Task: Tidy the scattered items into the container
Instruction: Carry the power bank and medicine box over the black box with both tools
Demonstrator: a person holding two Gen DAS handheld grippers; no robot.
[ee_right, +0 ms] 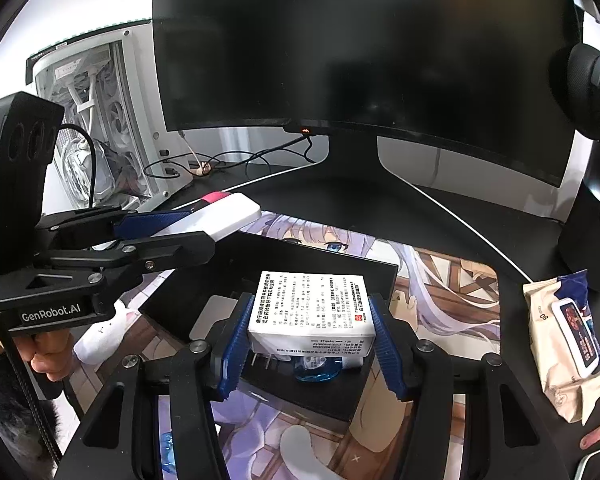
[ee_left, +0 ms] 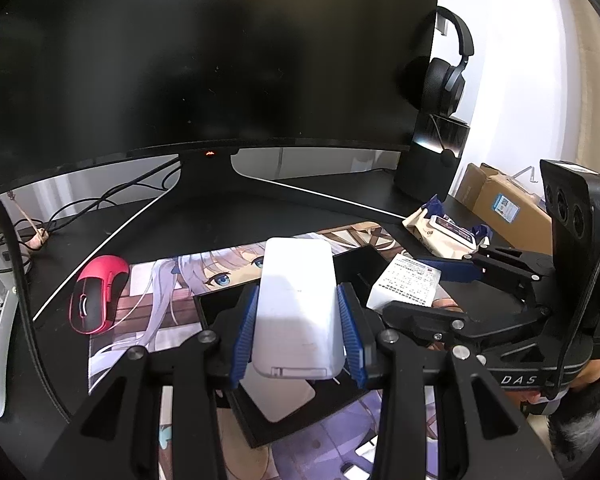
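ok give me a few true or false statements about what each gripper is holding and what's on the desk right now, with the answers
1. The left gripper is shut on a white power bank. True.
2. The right gripper holds a blue bottle. False: it grips a white printed medicine box between its blue pads.
3. Both held items hang above the black open container on the anime desk mat. True.
4. The red mouse lies inside the container. False: it sits on the desk at the mat's left edge.
5. The monitor is showing a picture. False: its screen is dark.
6. A pack of wet wipes lies on the desk to the right of the mat. True.
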